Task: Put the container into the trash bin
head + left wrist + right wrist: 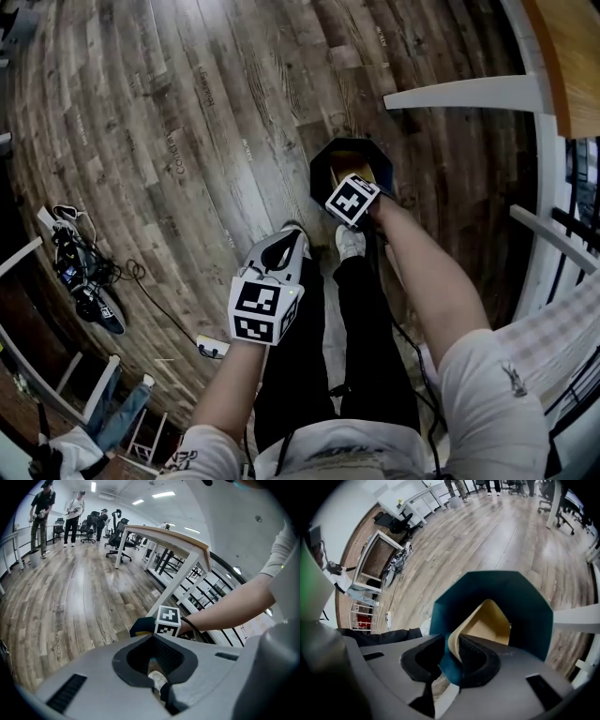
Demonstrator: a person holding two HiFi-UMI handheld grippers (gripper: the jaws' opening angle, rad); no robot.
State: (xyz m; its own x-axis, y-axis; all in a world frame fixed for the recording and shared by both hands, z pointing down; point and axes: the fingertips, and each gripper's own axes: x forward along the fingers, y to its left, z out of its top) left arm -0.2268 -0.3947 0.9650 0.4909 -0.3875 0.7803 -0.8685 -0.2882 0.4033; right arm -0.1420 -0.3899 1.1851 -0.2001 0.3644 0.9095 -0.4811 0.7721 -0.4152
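Note:
The dark teal trash bin [323, 171] stands on the wooden floor just ahead of my feet. A tan container [490, 620] sits tilted inside the bin [520, 606]. My right gripper [359, 192] reaches down into the bin's mouth. In the right gripper view the right gripper [452, 653] has the container's rim between its jaws, lying against one pad with a gap to the other. My left gripper [279, 253] hangs above my left leg, open, with nothing between its jaws [154, 660]. The left gripper view shows the bin [142, 626] behind the right gripper's marker cube [167, 620].
A white table with a wooden top [469, 92] stands right of the bin, and a white railing [553, 234] runs along the right. Cables and gear [80, 272] lie on the floor at the left. People [42, 513] and office chairs [117, 531] are far off.

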